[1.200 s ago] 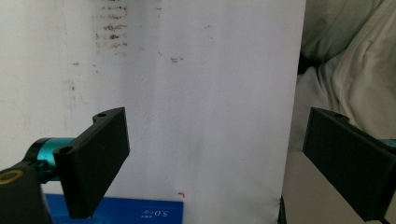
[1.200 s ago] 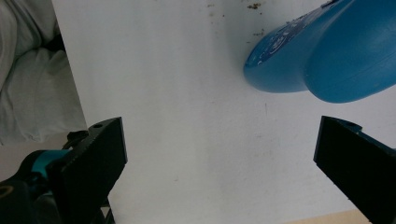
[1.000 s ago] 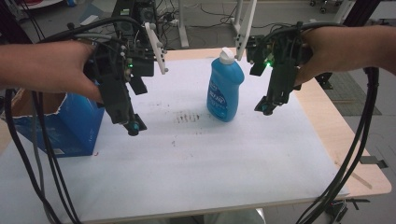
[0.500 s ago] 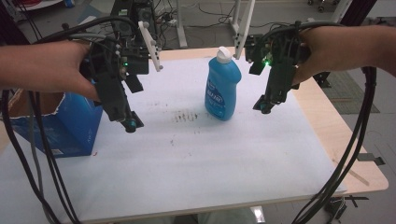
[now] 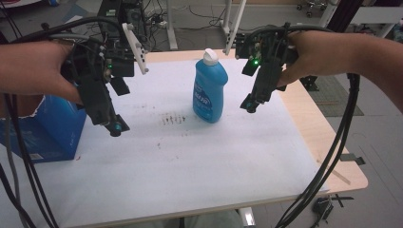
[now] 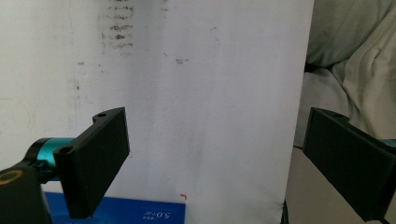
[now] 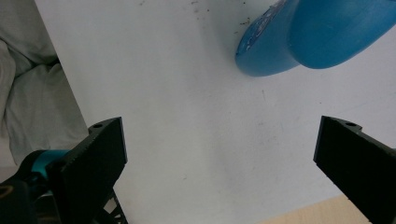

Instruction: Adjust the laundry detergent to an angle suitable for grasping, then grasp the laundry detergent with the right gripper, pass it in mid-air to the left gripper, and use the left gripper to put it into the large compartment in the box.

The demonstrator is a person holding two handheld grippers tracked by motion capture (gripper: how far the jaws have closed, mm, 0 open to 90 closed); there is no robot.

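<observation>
Blue cardboard box (image 5: 45,130) at the table's left edge; white sheet (image 5: 190,161) over the wooden tabletop (image 5: 332,142), smudged with dark marks (image 5: 173,118).

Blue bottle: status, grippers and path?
Left gripper open, empty, above the sheet. Right gripper open, empty, beside the blue bottle, not touching. Bottle upright on the white sheet, cap on. Blue box at left edge, clear of the path.

Two hand-held black grippers with trailing cables

The left gripper (image 5: 115,127) and right gripper (image 5: 249,103) each have flat black rectangular jaws with screw holes, a teal collar, a green light, and thick black cables (image 5: 332,156); a white perforated bar, perhaps a bracket, tops the left.
</observation>
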